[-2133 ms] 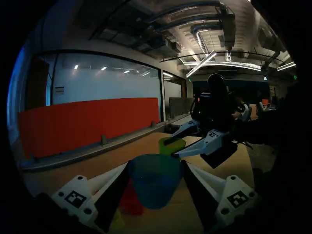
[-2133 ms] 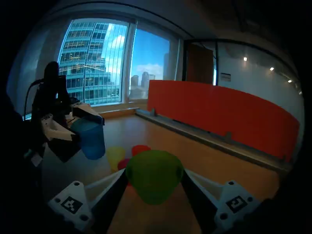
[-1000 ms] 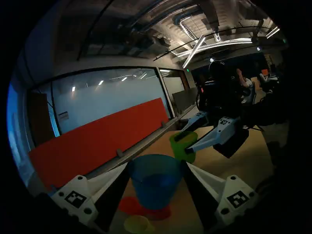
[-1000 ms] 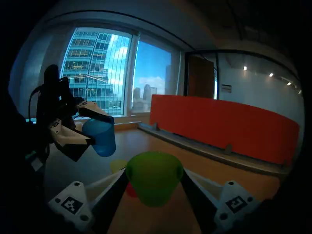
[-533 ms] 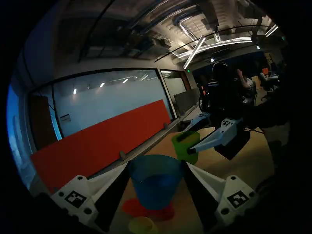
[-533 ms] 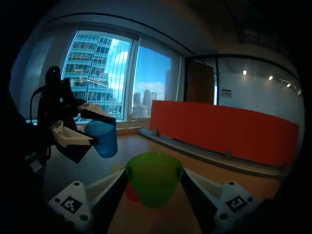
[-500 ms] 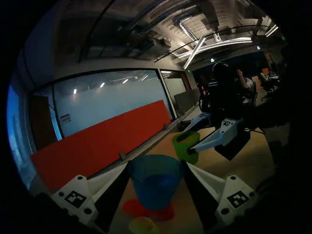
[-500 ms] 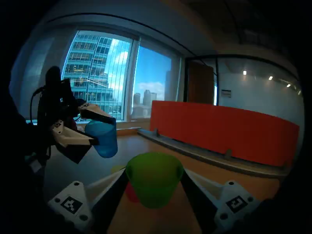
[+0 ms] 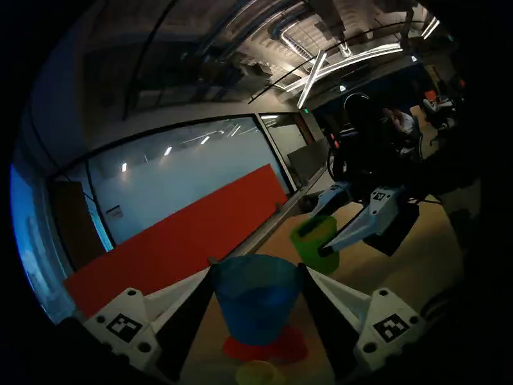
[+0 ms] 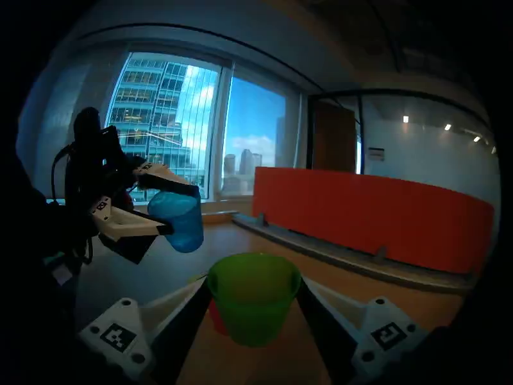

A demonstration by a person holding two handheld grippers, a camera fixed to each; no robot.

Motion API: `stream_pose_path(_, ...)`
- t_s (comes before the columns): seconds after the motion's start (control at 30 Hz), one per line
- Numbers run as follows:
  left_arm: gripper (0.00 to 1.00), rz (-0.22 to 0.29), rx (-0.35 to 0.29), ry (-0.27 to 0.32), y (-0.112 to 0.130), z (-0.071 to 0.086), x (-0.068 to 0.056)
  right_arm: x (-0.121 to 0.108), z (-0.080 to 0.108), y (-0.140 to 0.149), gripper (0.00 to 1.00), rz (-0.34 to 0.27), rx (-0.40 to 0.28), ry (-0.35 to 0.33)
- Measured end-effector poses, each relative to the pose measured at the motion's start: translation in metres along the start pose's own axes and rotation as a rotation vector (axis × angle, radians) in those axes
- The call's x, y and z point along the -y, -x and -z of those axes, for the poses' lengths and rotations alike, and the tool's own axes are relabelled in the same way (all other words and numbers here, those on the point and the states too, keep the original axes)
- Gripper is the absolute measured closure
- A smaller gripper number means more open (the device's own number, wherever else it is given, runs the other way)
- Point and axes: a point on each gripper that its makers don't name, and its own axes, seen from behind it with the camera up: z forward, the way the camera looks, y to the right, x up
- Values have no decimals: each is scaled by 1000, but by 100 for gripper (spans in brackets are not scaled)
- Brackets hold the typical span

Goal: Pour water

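I have the left gripper (image 9: 256, 274) clamped on the blue cup (image 9: 256, 311), tilted above the table (image 10: 333, 273). It may hold water, but the view is dim. The right gripper (image 10: 254, 282) clamps the green cup (image 10: 254, 305) near it, cups apart.

Views face each other, close, sharing blue cup (image 9: 256, 298), green cup (image 9: 309, 244), orange partition (image 9: 179, 237)

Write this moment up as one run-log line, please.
left claw: shut on blue cup | right claw: shut on green cup | both held above table | pour: none visible
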Motion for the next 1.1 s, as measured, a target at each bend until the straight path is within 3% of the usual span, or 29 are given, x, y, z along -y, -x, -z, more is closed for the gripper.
stream_pose_path(0.37, 10, -200, 6, -26, -23, -1, 12, 33, -12, 11, 8, 5, 17, -86)
stream_pose_path(1.1, 10, -412, 18, -30, -51, -4, 20, 78, -29, 17, 8, -11, 15, -202)
